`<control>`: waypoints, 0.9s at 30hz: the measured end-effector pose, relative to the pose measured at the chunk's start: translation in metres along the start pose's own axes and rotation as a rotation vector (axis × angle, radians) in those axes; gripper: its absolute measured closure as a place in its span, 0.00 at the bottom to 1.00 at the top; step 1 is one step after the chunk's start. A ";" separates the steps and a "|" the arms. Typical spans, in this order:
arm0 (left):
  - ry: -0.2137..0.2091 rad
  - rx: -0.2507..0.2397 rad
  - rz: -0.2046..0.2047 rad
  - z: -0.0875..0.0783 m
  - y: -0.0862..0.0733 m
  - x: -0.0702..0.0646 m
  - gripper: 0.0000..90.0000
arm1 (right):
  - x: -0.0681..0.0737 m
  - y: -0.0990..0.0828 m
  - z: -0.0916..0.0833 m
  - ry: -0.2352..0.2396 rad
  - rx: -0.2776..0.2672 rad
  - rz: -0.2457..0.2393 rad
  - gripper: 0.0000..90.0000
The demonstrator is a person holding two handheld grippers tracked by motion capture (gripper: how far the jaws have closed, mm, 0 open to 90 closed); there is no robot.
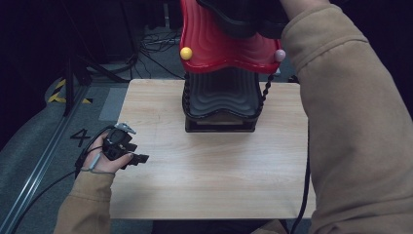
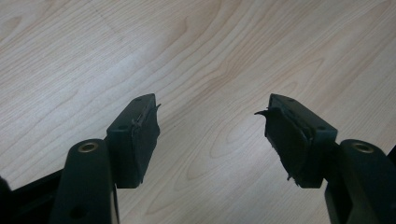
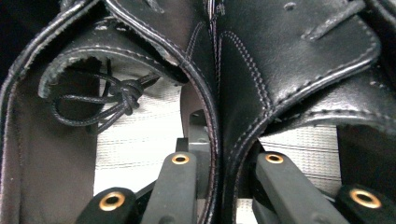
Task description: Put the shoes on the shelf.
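Tool [image 3: 219, 186] astride two shoes' [image 3: 243, 70] walls

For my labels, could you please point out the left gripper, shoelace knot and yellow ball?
left gripper [image 2: 211, 106]: left gripper view, midway between fingertips
shoelace knot [image 3: 129, 91]: right gripper view, middle
yellow ball [image 1: 186, 53]: high view, centre

shoes [image 3: 243, 70] cut off by frame edges

Shoe rack [image 1: 220, 105] at the table's [image 1: 204, 185] far edge, left gripper [image 1: 127, 152] near-left.
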State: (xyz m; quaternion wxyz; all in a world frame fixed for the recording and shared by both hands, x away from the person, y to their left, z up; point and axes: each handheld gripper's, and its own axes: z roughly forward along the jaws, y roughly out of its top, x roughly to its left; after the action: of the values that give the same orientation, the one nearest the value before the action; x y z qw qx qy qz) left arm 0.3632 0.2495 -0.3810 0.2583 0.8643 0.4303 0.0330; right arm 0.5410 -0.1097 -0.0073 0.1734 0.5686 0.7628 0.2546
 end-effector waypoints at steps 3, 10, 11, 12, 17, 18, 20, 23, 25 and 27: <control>0.000 -0.006 -0.002 -0.003 -0.002 0.002 0.39 | 0.003 0.009 0.009 -0.008 -0.024 0.011 0.92; -0.008 -0.013 -0.019 -0.004 -0.007 0.006 0.39 | 0.010 0.020 0.028 -0.049 -0.064 0.030 0.92; -0.009 -0.014 -0.023 -0.004 -0.007 0.006 0.39 | 0.012 0.020 0.032 -0.060 -0.064 0.035 0.92; -0.006 -0.015 -0.022 -0.004 -0.007 0.007 0.39 | 0.012 0.020 0.034 -0.068 -0.070 0.034 0.92; -0.007 -0.014 -0.023 -0.003 -0.007 0.006 0.39 | 0.015 0.016 0.046 -0.084 -0.086 0.046 0.91; -0.005 -0.013 -0.019 -0.003 -0.006 0.005 0.39 | 0.015 0.014 0.050 -0.082 -0.082 0.051 0.91; -0.007 -0.011 -0.015 -0.003 -0.005 0.003 0.39 | 0.015 0.012 0.057 -0.077 -0.076 0.058 0.90; -0.005 -0.009 -0.016 -0.003 -0.005 0.002 0.39 | 0.015 0.009 0.066 -0.060 -0.072 0.069 0.90; -0.004 -0.009 -0.018 -0.003 -0.005 0.003 0.39 | 0.015 0.008 0.070 -0.055 -0.074 0.074 0.89; -0.004 -0.008 -0.016 -0.002 -0.005 0.003 0.39 | 0.015 0.007 0.073 -0.058 -0.074 0.082 0.89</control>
State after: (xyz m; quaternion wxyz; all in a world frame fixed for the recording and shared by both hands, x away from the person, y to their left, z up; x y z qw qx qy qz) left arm 0.3607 0.2550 -0.3819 0.2628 0.8599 0.4365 0.0312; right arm 0.5820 -0.0795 -0.0618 0.2058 0.5999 0.7234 0.2729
